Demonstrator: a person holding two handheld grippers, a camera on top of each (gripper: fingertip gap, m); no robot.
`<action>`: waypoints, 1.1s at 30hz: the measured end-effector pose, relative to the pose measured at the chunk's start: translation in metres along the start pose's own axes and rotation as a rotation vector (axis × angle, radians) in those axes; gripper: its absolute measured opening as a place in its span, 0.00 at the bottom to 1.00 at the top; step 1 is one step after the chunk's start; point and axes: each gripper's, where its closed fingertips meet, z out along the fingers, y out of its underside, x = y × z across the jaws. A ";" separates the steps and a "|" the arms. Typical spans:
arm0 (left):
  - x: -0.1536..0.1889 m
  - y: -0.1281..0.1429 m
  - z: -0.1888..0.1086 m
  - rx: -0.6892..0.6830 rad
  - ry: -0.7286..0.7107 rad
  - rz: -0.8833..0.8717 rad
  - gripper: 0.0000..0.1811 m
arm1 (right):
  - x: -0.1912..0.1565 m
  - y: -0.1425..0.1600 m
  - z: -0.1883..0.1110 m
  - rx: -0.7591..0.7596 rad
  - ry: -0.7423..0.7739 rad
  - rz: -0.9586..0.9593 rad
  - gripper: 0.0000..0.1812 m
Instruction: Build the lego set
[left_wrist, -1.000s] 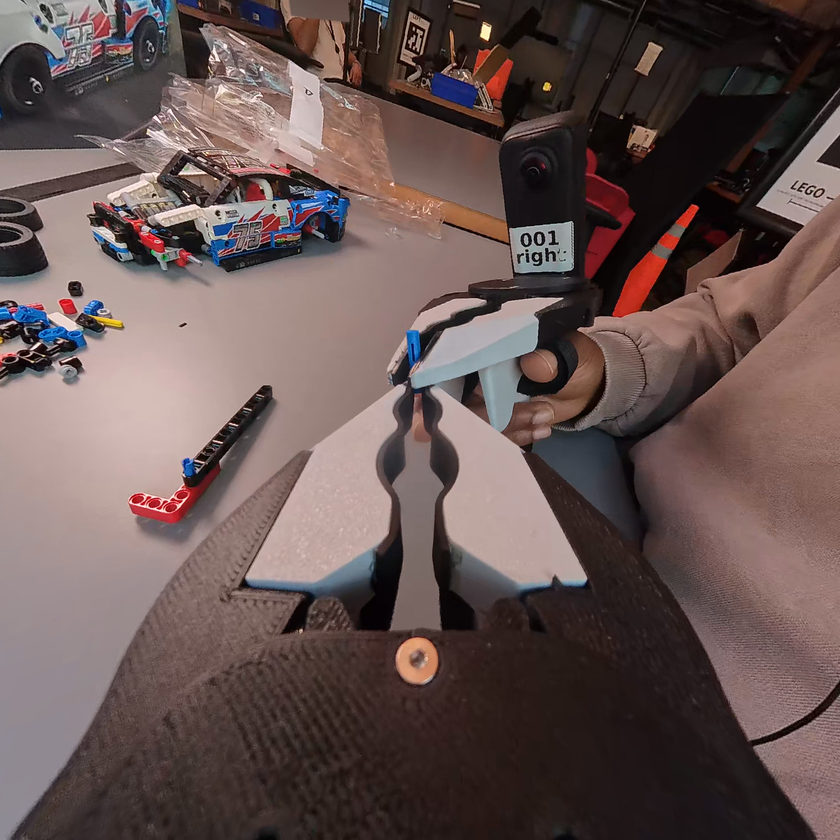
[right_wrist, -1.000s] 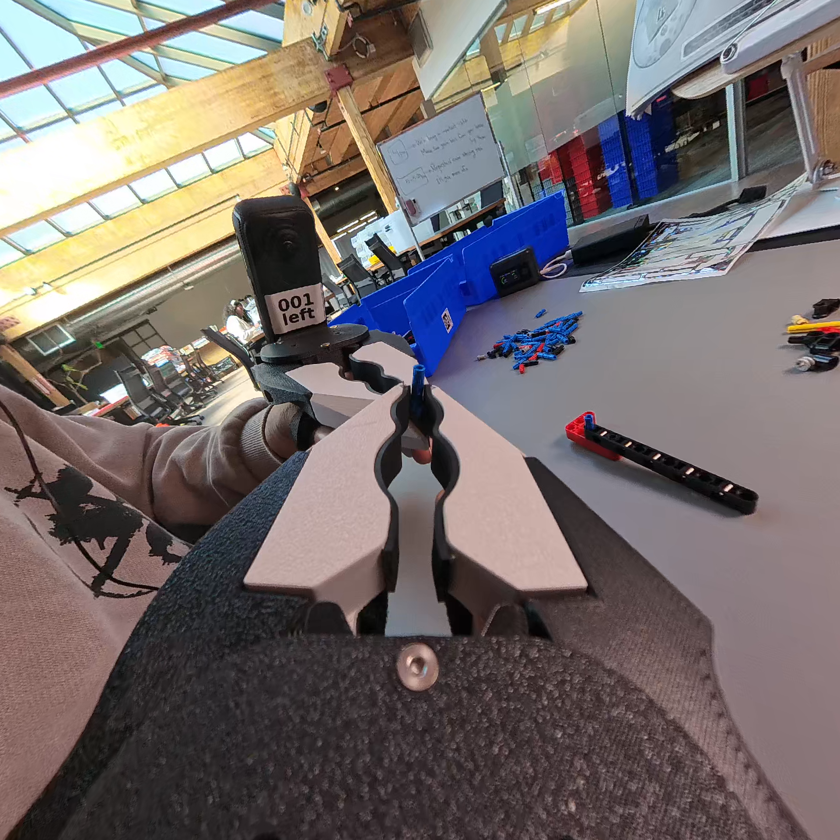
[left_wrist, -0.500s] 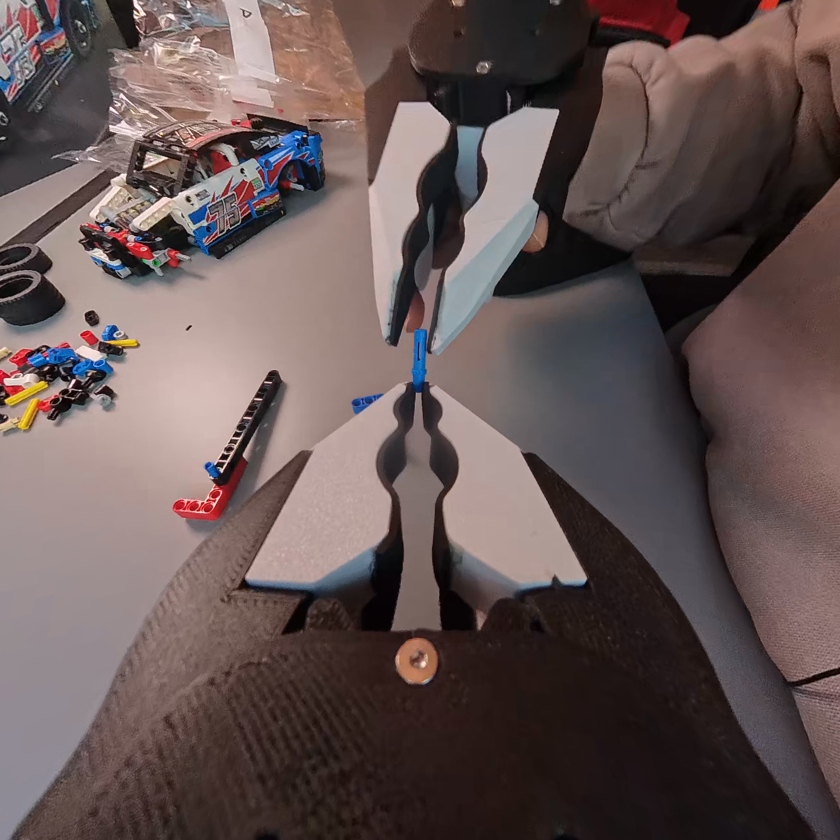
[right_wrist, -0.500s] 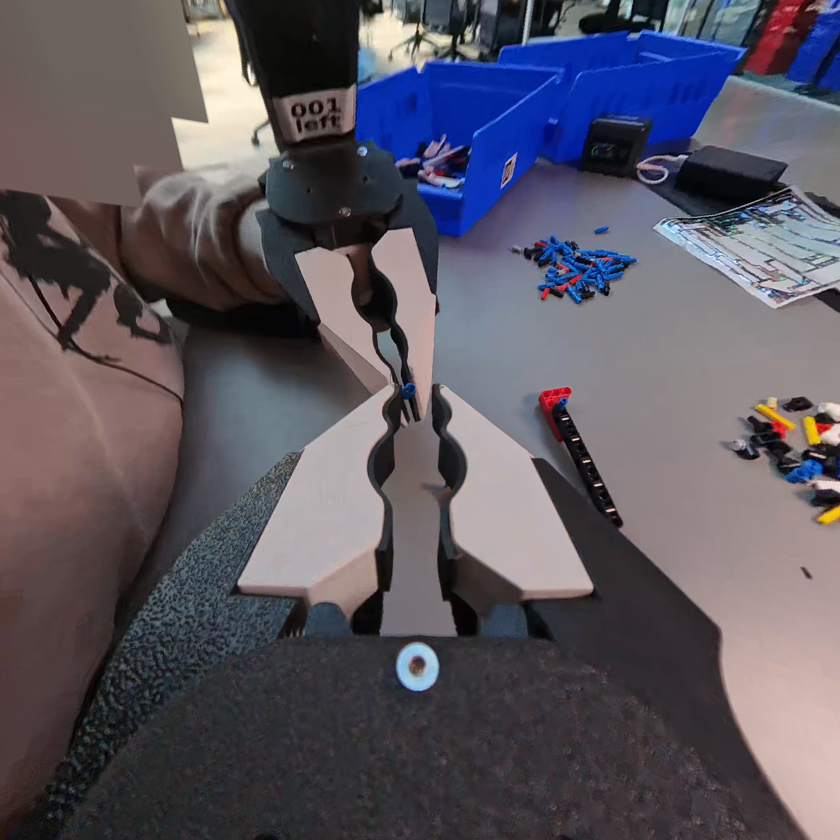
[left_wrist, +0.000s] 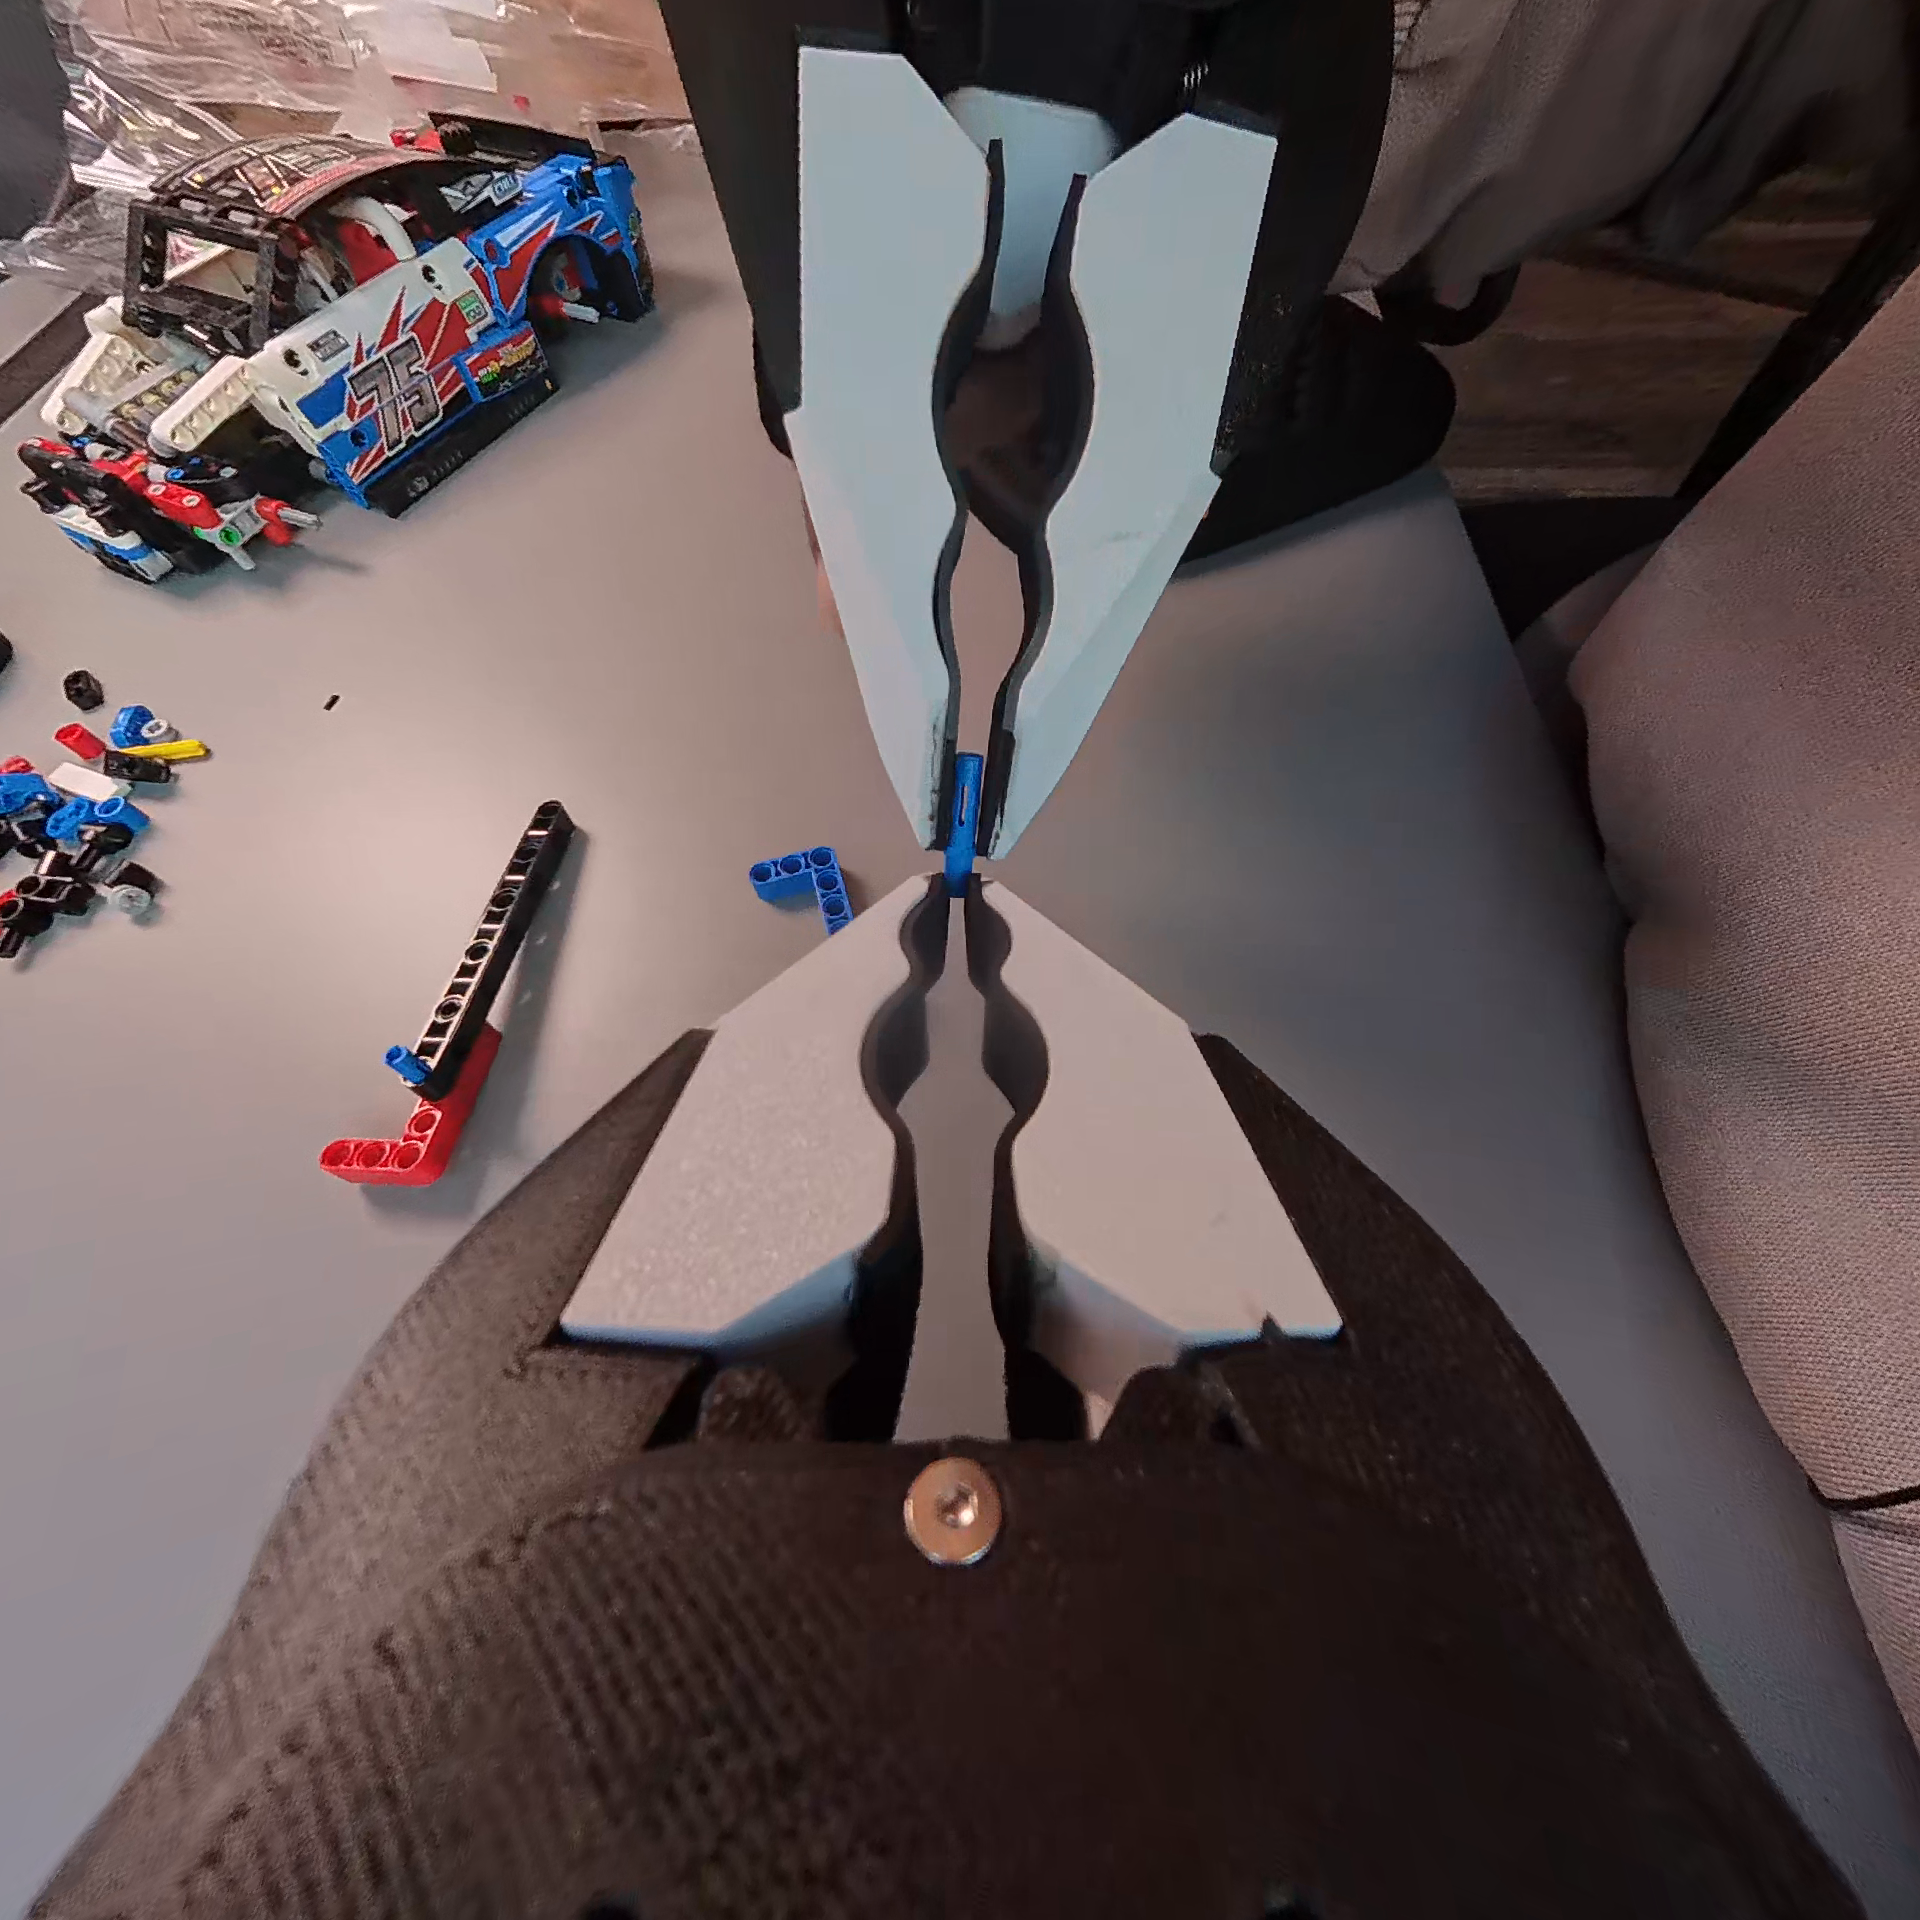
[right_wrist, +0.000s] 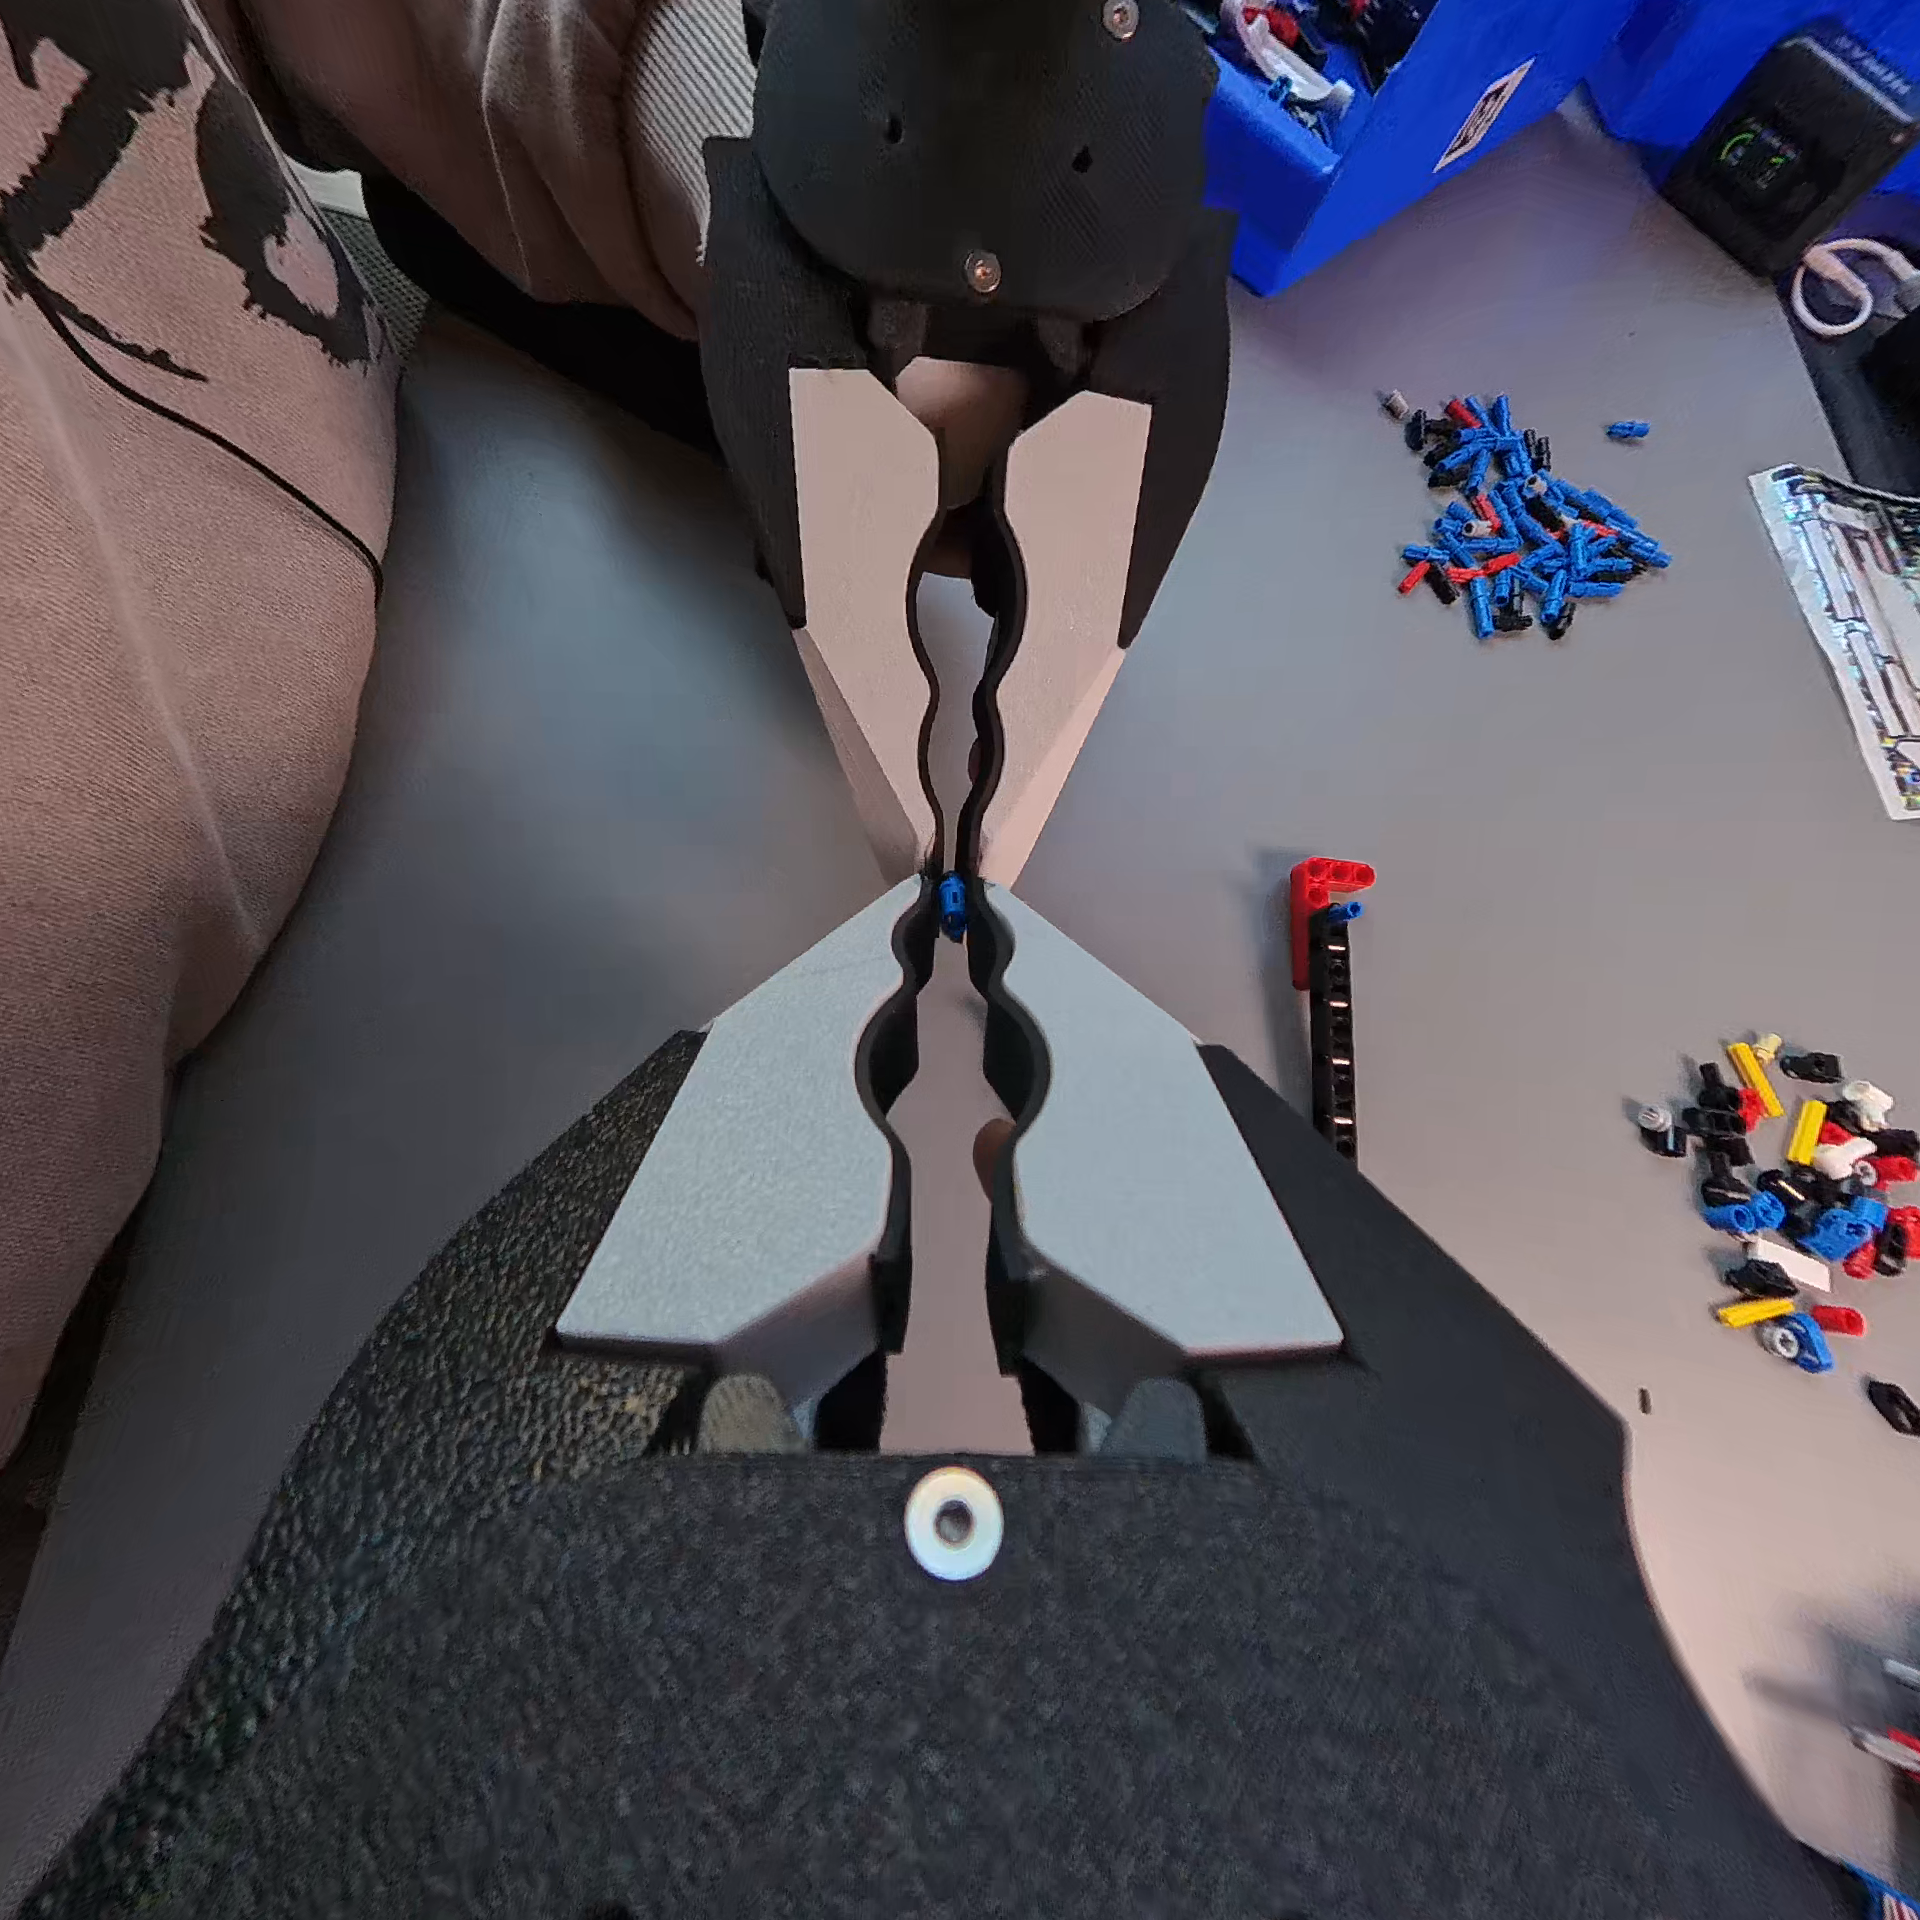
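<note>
Tip to tip above grey table (left_wrist: 1299, 831): left gripper (left_wrist: 956, 883) and right gripper (right_wrist: 951, 914) both clamped on small blue plastic pin (left_wrist: 964, 816); pin ends hidden between fingers.

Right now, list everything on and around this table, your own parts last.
blue pin: one, blue, pinched between both gripper tips
black beam: one, joined to a red angle piece, left of centre
blue angle piece: one, flat on the table
race car: one, white, blue and red, far left
pin pile: many, mostly blue
mixed parts: many, assorted colours
blue bins: blue, table's far edge
left gripper: grey fingers
right gripper: grey fingers
</note>
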 end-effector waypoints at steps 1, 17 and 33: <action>0.000 0.000 0.001 -0.001 0.000 -0.003 0.01 | -0.001 0.001 0.000 -0.015 -0.008 0.003 0.02; -0.028 0.036 0.026 -0.224 -0.107 -0.015 0.10 | 0.025 0.063 0.006 -0.308 -0.075 0.117 0.02; -0.027 0.039 0.034 -0.247 -0.095 0.014 0.03 | 0.021 0.070 0.014 -0.438 -0.167 0.240 0.02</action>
